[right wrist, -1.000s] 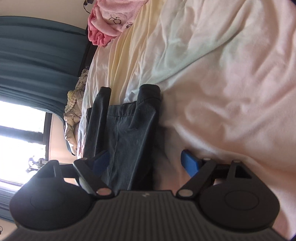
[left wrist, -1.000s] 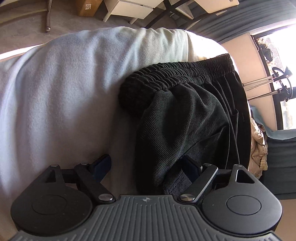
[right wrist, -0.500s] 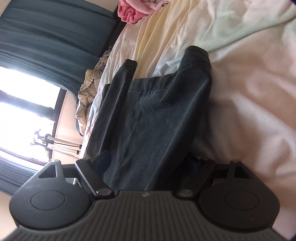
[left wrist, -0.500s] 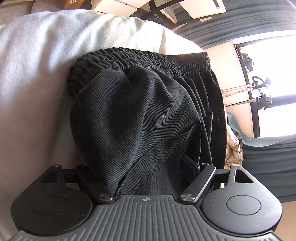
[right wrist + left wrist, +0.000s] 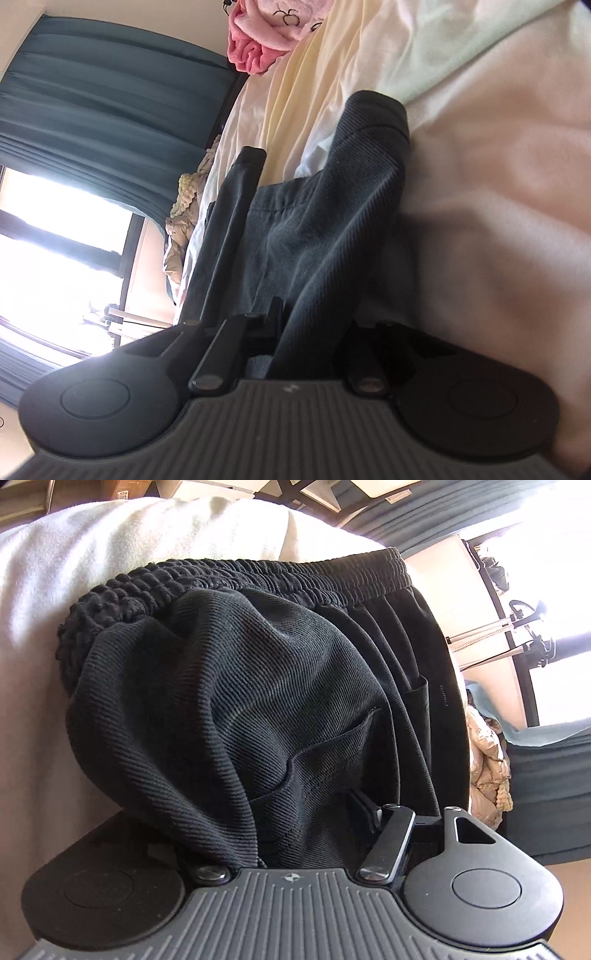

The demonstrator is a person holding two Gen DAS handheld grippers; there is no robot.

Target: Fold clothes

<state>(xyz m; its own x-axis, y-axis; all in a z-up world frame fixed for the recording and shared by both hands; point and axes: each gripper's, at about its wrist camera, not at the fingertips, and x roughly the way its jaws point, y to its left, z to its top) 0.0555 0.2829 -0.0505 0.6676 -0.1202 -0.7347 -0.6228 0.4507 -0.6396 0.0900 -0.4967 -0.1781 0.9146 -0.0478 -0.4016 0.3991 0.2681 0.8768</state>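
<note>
A pale bed (image 5: 480,184) carries black trousers (image 5: 258,701). The left gripper (image 5: 288,834) and right gripper (image 5: 306,332) each have jaws clamped on the fabric.

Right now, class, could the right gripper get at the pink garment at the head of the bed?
Probably not. The right gripper looks shut on the black trousers, and the pink garment lies far up the bed sheet, beyond the trousers.
</note>
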